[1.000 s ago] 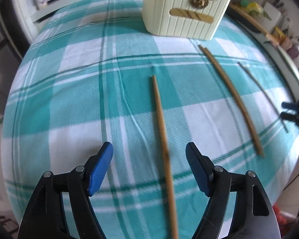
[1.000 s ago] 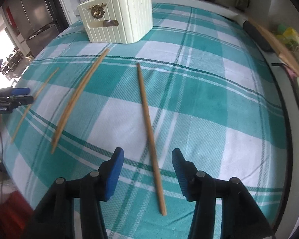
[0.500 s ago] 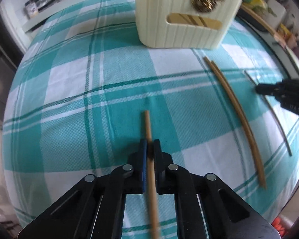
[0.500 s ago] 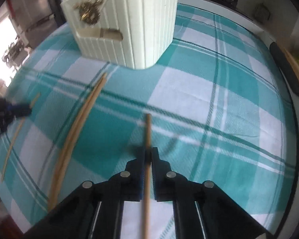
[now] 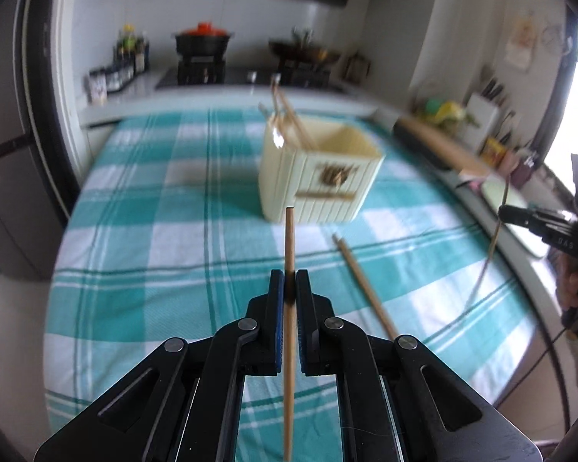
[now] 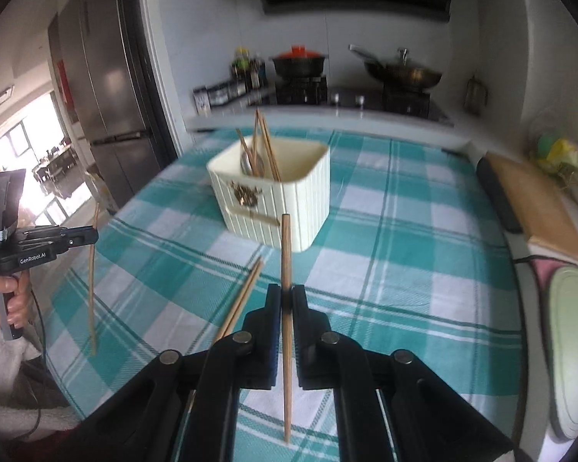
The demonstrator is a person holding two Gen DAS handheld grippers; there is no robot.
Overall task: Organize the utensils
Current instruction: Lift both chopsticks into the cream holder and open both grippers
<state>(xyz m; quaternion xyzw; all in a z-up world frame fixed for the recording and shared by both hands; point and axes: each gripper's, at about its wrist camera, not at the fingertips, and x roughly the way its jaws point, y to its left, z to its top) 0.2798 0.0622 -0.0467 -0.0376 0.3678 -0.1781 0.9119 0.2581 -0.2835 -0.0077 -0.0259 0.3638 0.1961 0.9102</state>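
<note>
Above the checked tablecloth [image 5: 135, 231], two grippers each pinch one chopstick. Left gripper [image 5: 288, 292] clamps its chopstick [image 5: 289, 238] between closed fingers, tip pointing toward the cream utensil holder [image 5: 320, 177]. Right gripper [image 6: 285, 300] clamps another chopstick [image 6: 285, 254] likewise. Two chopsticks [image 6: 242, 300] lie together on the cloth just before the holder, which contains several upright chopsticks [image 6: 264, 146].

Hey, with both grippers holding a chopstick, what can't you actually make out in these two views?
- Left wrist view: the chopstick's lower end runs off the bottom edge.
- Left wrist view: the cream holder and its emblem are motion-blurred.
- Right wrist view: the pair of chopsticks on the cloth is partly covered by the right gripper.
- Right wrist view: the utensils deep inside the holder are hidden by its wall.
</note>
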